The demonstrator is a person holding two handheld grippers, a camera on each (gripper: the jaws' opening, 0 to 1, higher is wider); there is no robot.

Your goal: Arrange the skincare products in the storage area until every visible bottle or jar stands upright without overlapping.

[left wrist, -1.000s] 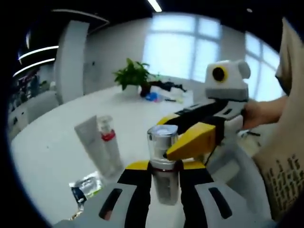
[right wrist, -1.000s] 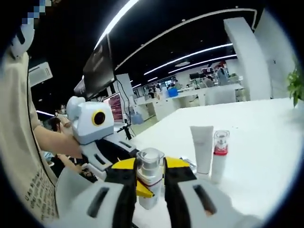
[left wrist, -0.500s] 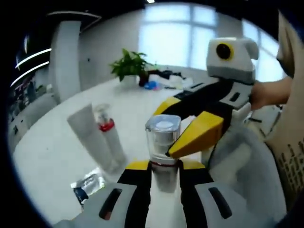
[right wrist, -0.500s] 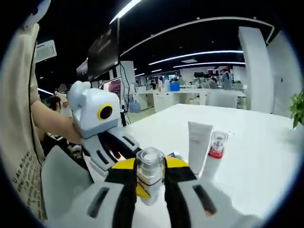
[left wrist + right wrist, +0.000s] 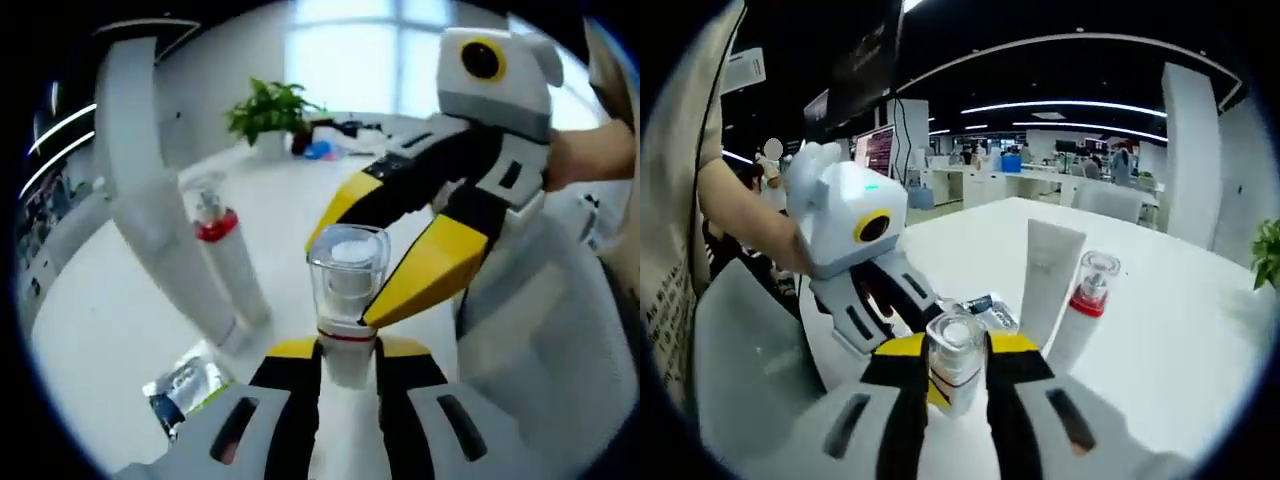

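A small bottle with a clear cap and red collar (image 5: 347, 262) stands upright between my left gripper's (image 5: 345, 350) jaws, which are shut on its body. My right gripper (image 5: 340, 280) comes in from the right, its yellow fingers (image 5: 425, 270) closed around the cap. In the right gripper view the same bottle (image 5: 956, 352) sits in my right gripper (image 5: 956, 348), with the left one's fingers (image 5: 890, 290) reaching in. A white tube (image 5: 150, 230) (image 5: 1048, 280) and a red-collared pump bottle (image 5: 225, 260) (image 5: 1080, 310) stand upright side by side on the white table (image 5: 100, 330).
A small foil sachet (image 5: 185, 385) (image 5: 980, 305) lies flat on the table close to the tube. A potted plant (image 5: 270, 115) and some clutter stand at the table's far end. A person's arm (image 5: 750, 230) holds the left gripper. Office desks fill the background.
Both cameras have dropped and come closer to the table, so the tube and pump bottle look larger. The capped bottle stays held by both grippers.
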